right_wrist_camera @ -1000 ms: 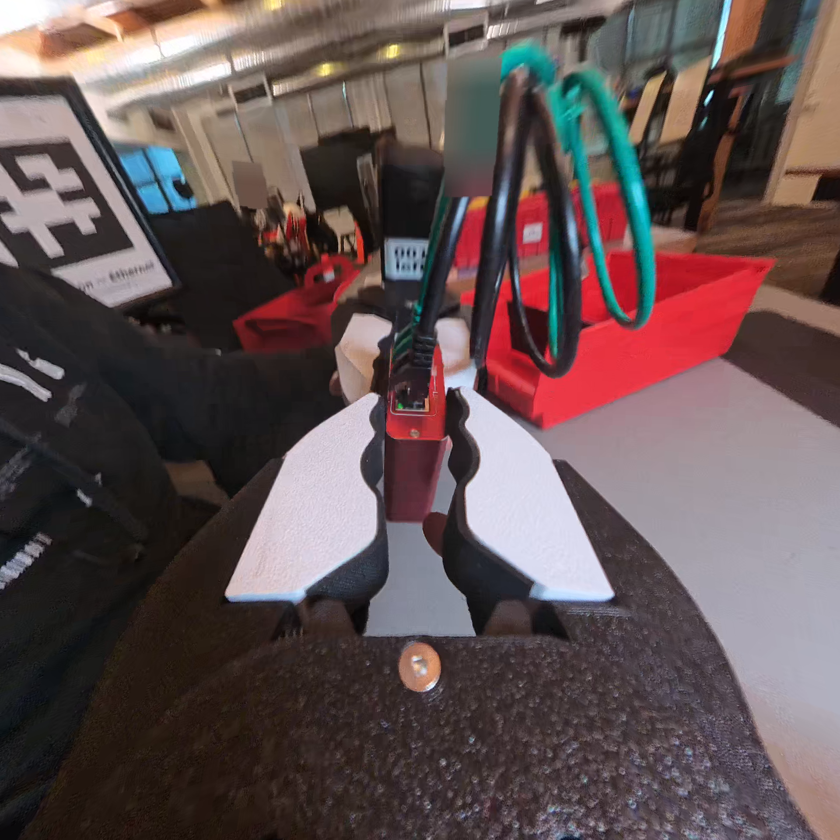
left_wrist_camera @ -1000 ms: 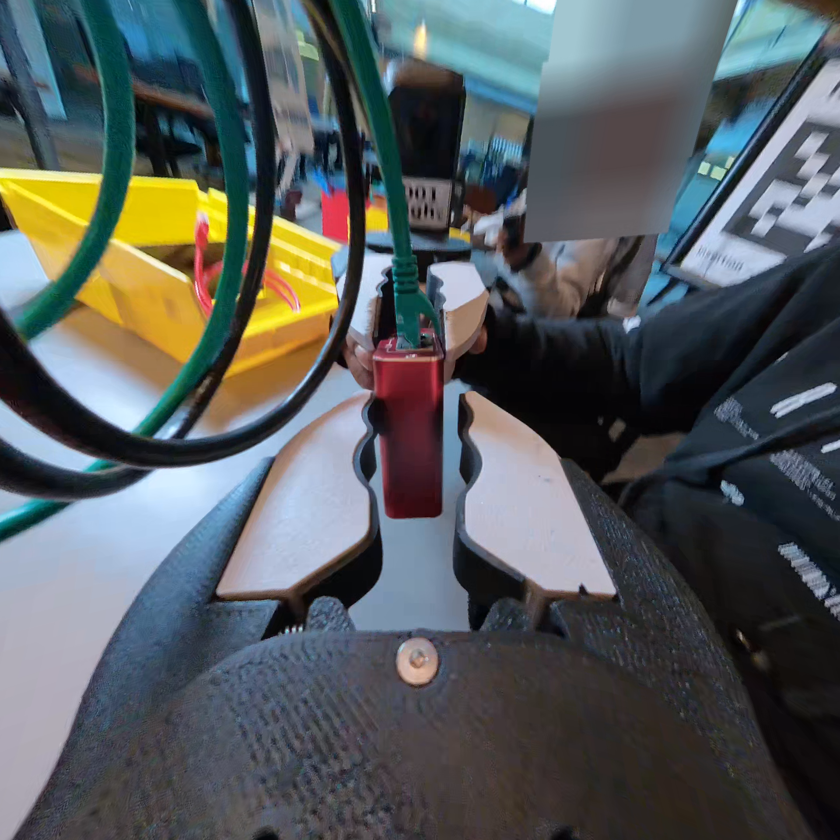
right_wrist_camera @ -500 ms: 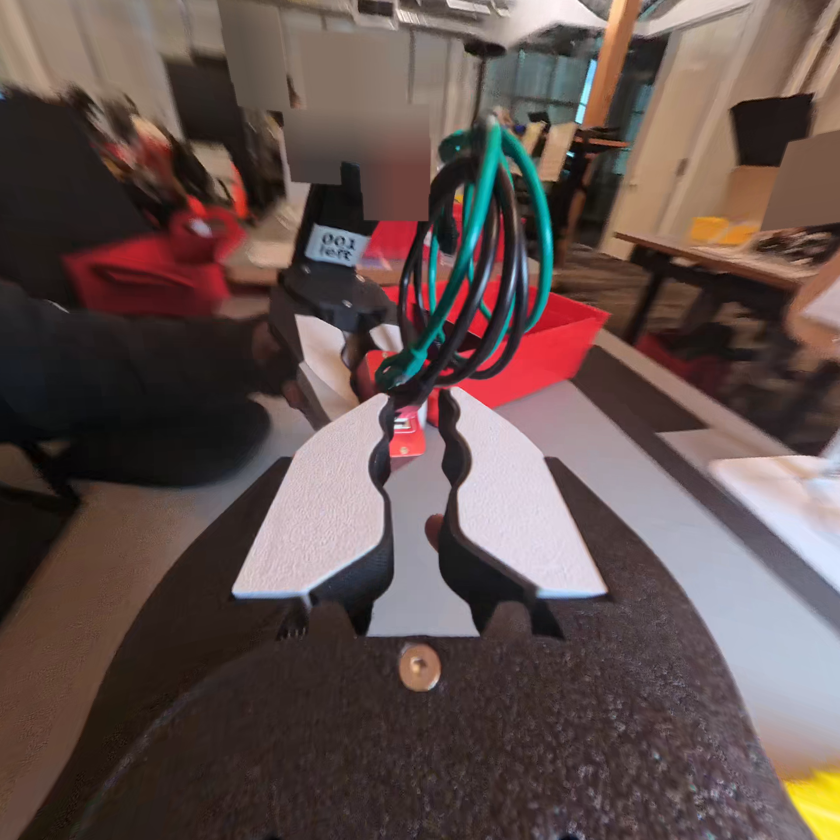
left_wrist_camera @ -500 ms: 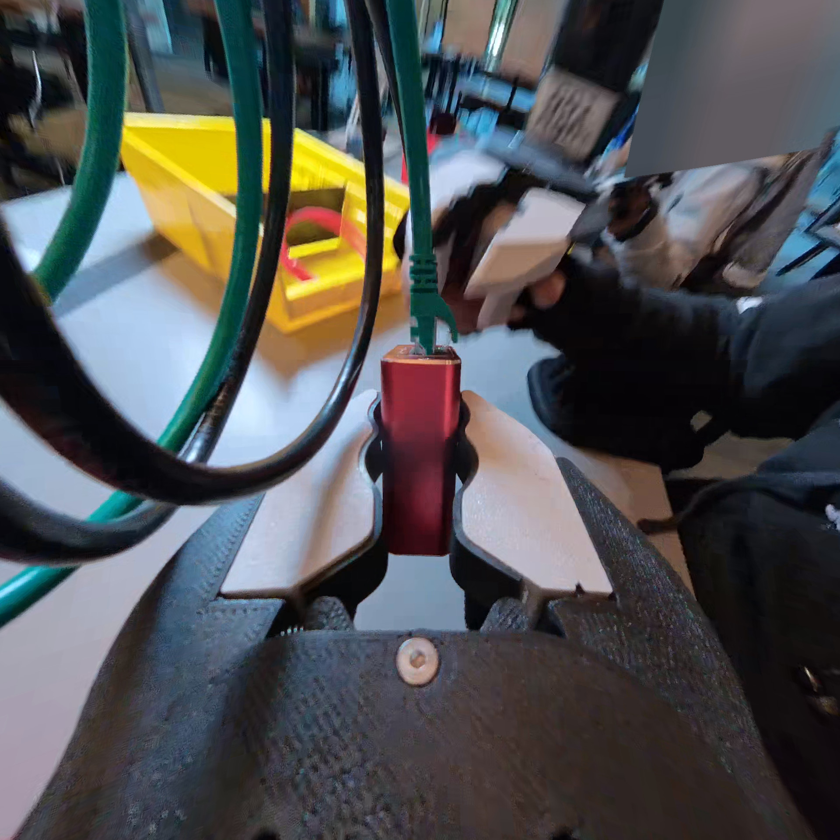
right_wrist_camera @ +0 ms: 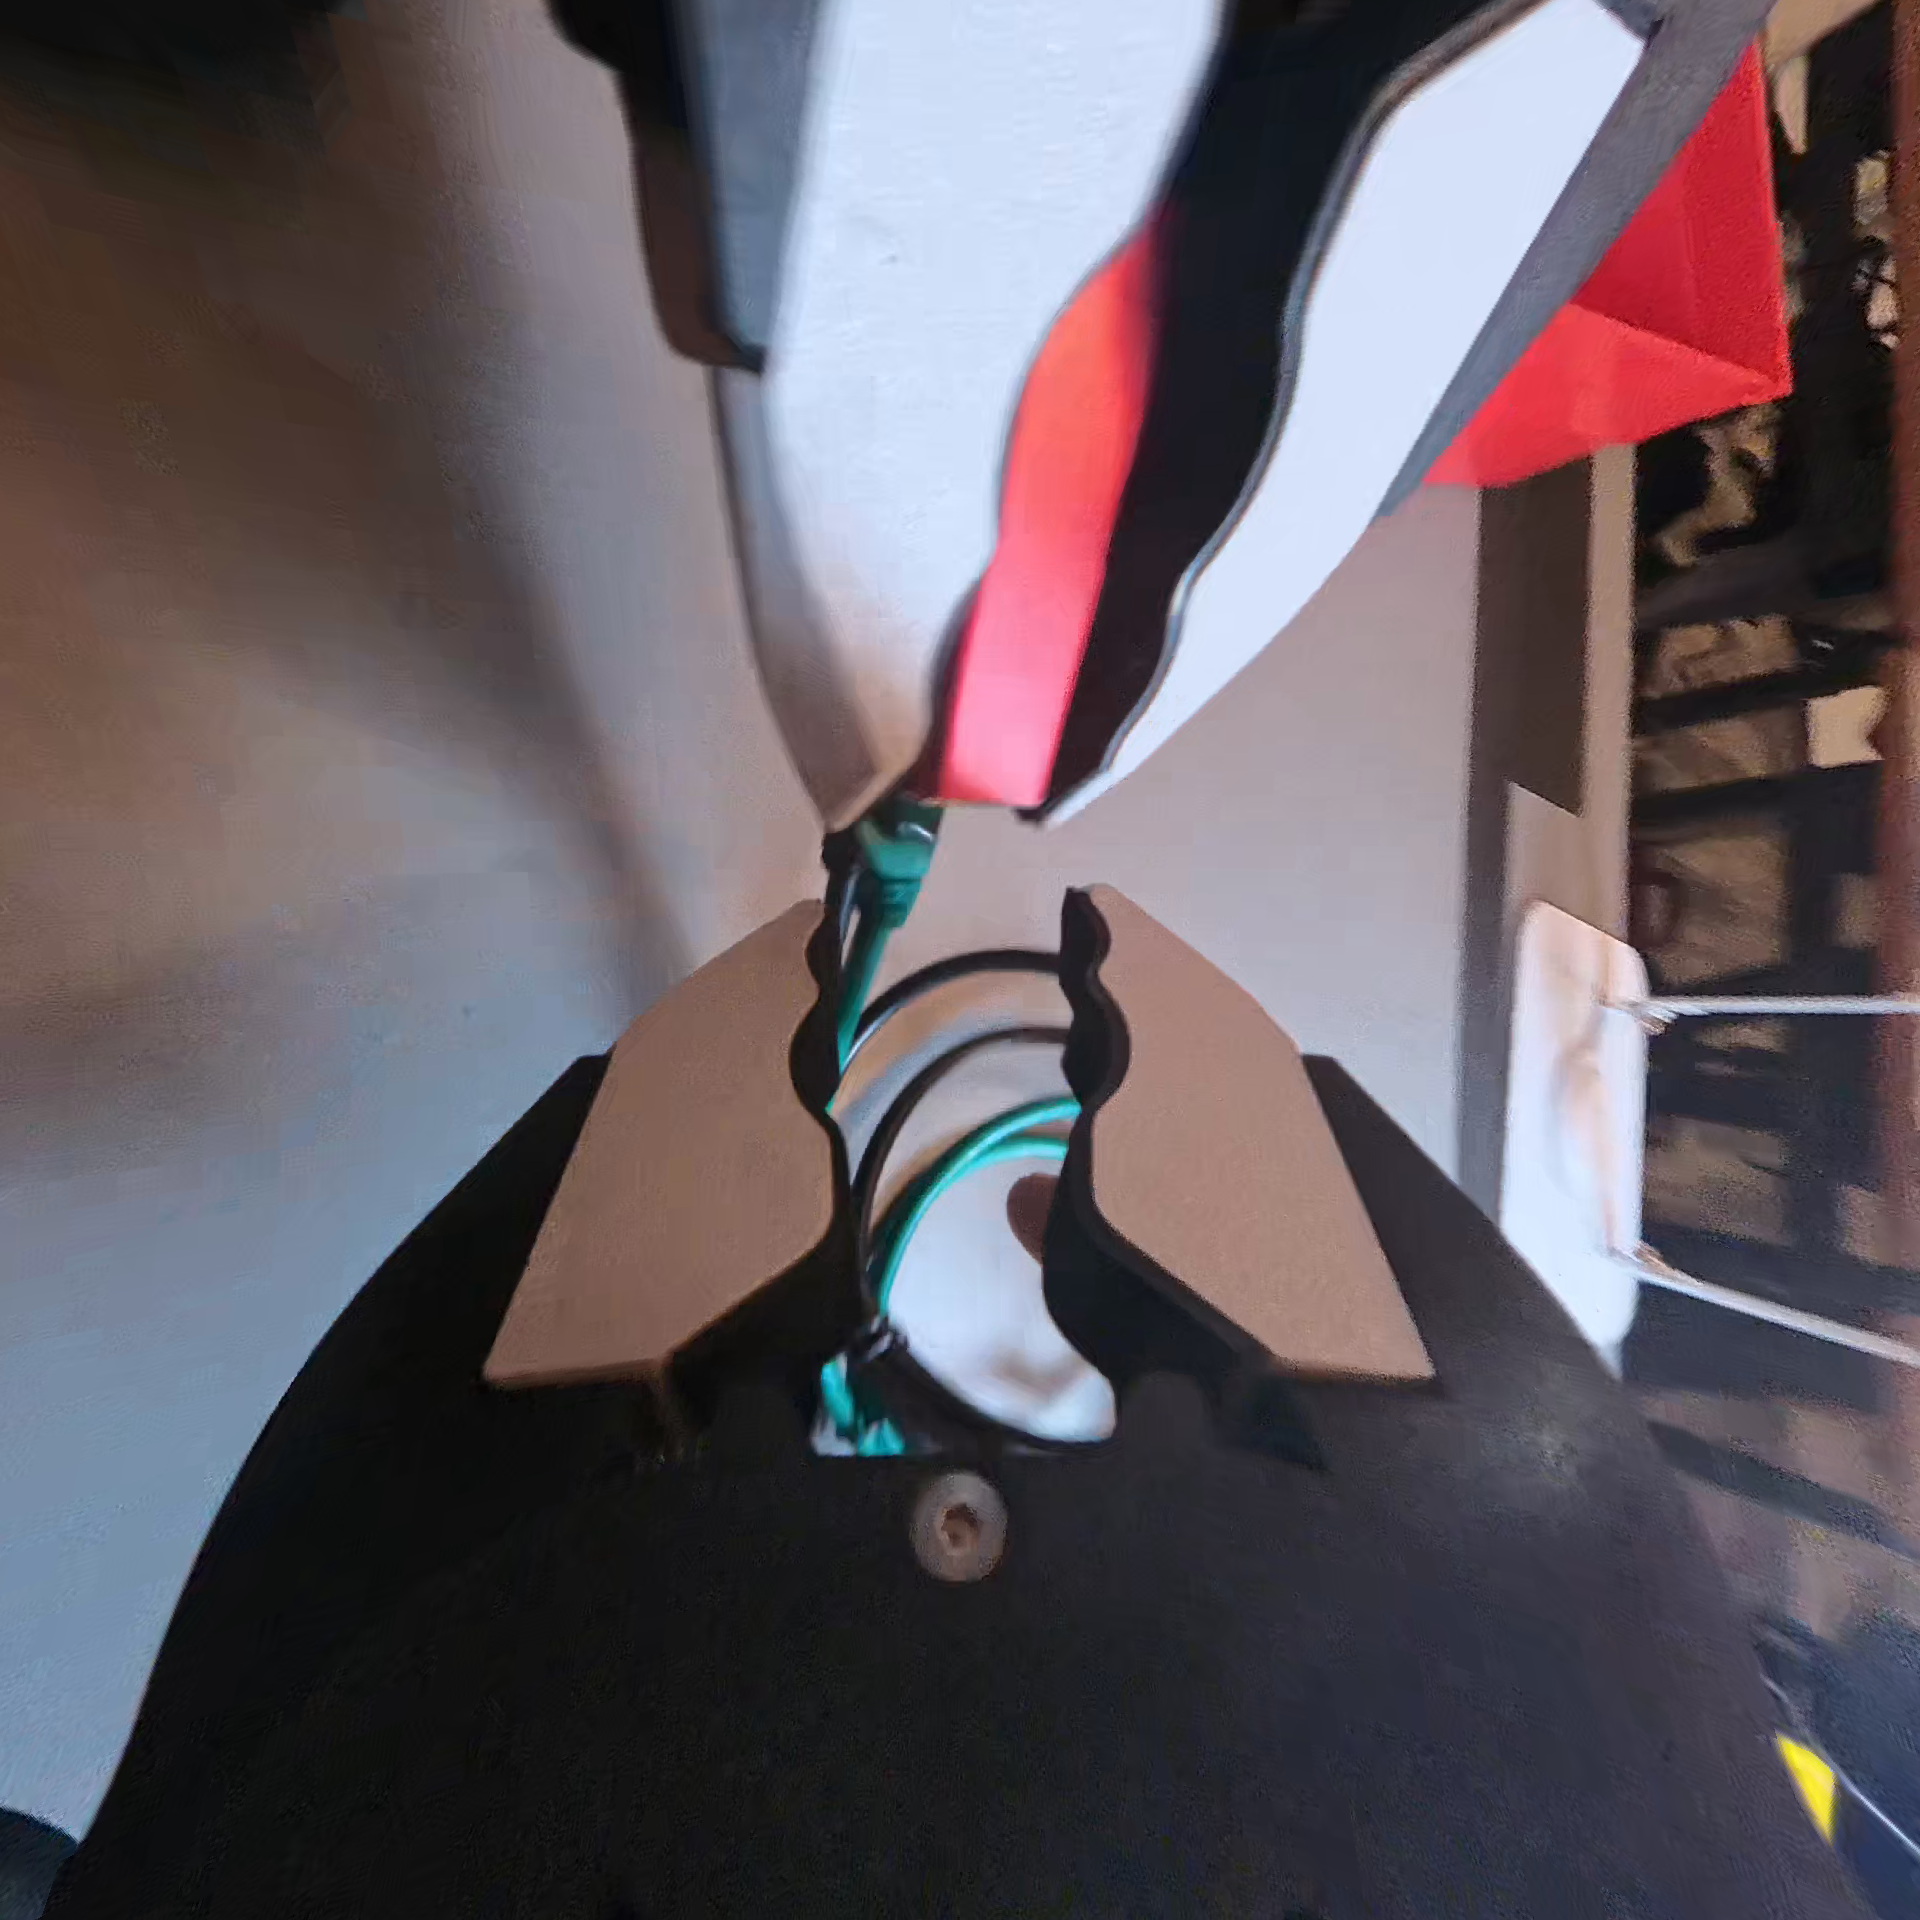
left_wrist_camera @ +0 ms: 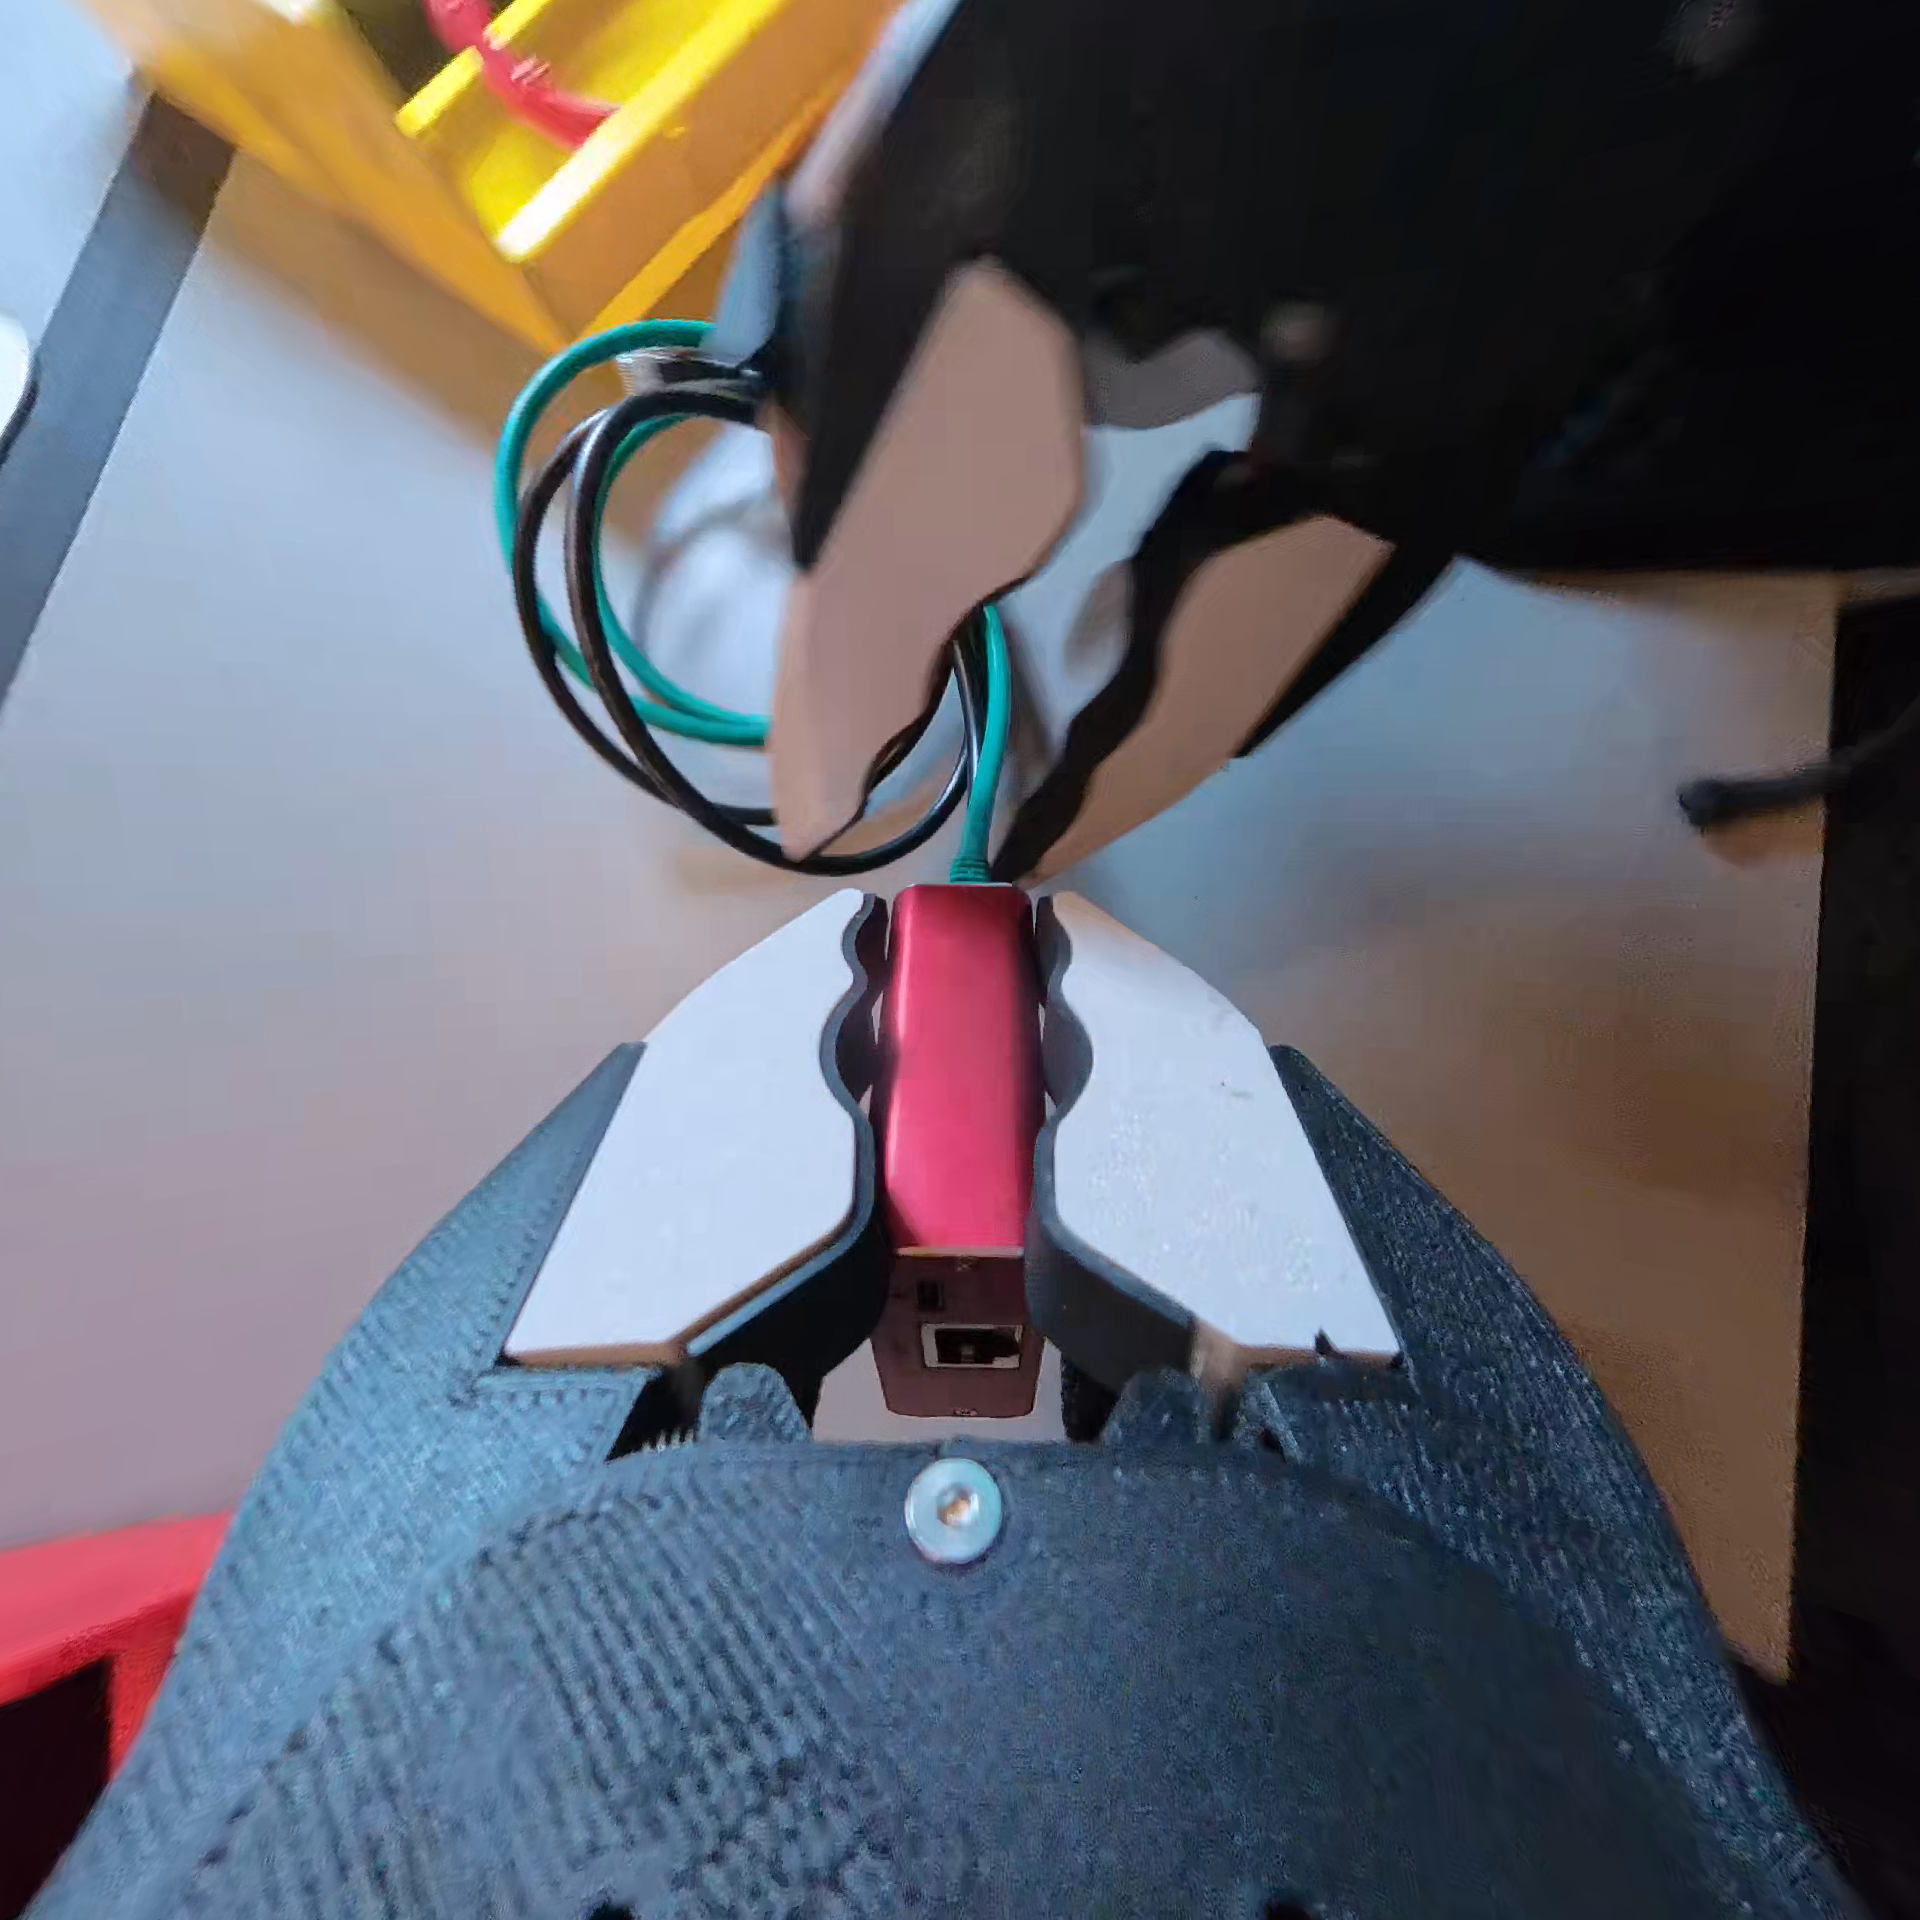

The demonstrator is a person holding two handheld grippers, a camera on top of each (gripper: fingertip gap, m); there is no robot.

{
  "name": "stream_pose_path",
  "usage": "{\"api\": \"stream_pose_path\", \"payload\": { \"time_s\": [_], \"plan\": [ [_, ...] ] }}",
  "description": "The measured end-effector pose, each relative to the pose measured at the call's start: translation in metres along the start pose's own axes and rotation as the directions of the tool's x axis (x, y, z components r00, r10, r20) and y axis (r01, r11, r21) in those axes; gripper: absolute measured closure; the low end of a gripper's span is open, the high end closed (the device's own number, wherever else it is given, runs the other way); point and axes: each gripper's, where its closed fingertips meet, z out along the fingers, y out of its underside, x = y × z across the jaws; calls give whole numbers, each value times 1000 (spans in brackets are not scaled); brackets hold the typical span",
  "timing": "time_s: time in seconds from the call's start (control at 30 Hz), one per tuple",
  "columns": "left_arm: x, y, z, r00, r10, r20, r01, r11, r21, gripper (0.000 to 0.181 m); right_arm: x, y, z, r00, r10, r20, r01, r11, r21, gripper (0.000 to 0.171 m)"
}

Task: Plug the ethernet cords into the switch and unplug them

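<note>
The left tool [left_wrist_camera: 956,914] squeezes the red switch [left_wrist_camera: 958,1081] still so the open right tool [right_wrist_camera: 940,914] can grab the green cord [right_wrist_camera: 883,904]

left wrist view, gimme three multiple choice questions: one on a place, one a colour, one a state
1. The green cord enters the switch at its: A far end, B near end, C side
2. The bin behind is: A blue, B yellow, C white
3. The switch's near port is: A empty, B holding a plug, C taped over

1 A: its plug meets the far end.
2 B: its walls are yellow.
3 A: the socket shows bare.
</note>
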Motion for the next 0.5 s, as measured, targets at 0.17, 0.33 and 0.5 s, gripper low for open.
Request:
{"api": "stream_pose_path", "payload": {
  "time_s": [0.17, 0.33, 0.5],
  "plan": [
    [4, -9, -9, 989, 136, 57, -138, 990, 30, 154, -11, -12, 0, 988, 93, 122, -113, 978, 174, 163],
    [-1, -33, -31, 993, 109, 49, -119, 949, 292, 148, -4, -21, -14, 957, 211, 199, -265, 915, 304, 164],
    [-6, -40, -65, 993, 29, -117, 38, 848, 528, 125, 13, -29, -35, 905, 326, 272, -420, 783, 458, 163]
  ]
}}
